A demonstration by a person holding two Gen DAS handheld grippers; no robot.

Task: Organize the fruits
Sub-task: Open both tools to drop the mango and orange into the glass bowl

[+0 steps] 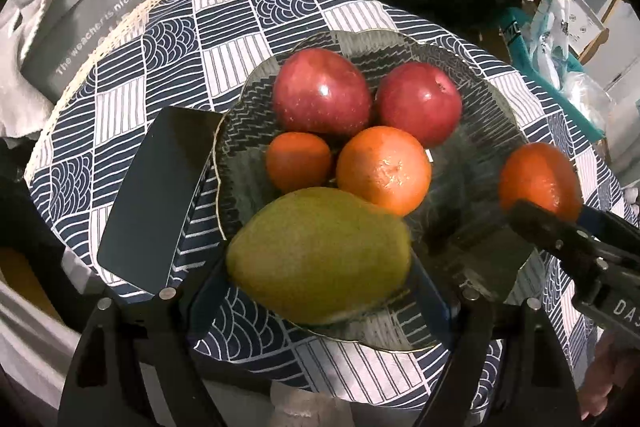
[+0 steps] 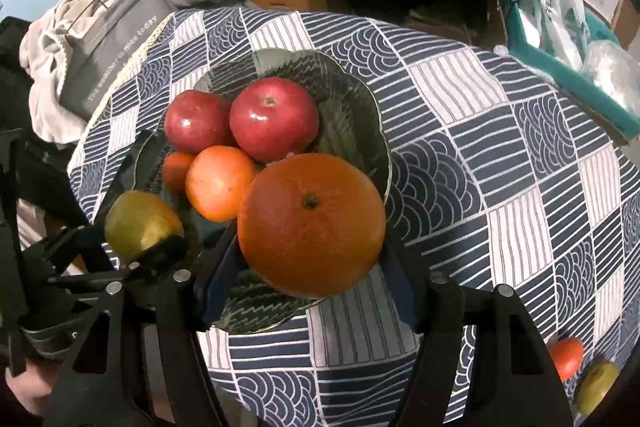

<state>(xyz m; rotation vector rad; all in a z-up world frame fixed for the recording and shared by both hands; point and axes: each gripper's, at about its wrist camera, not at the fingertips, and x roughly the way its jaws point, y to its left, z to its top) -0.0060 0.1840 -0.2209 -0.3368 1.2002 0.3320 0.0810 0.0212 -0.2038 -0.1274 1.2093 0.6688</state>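
Left gripper (image 1: 320, 263) jaws spread wide around green mango (image 1: 320, 255), pressing both its flanks above near rim of glass plate (image 1: 496, 131). Right gripper (image 2: 310, 263) jaws pinch big orange (image 2: 312, 225) over plate's right rim. Two red apples (image 1: 322, 91), two smaller oranges (image 1: 384, 169) sit mid-plate on patterned surface (image 2: 500, 167).

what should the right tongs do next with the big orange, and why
Probably ease open and let go: the right tongs hold the large round orange low over the ribbed dark glass plate, beside the smaller orange, so it should settle there.
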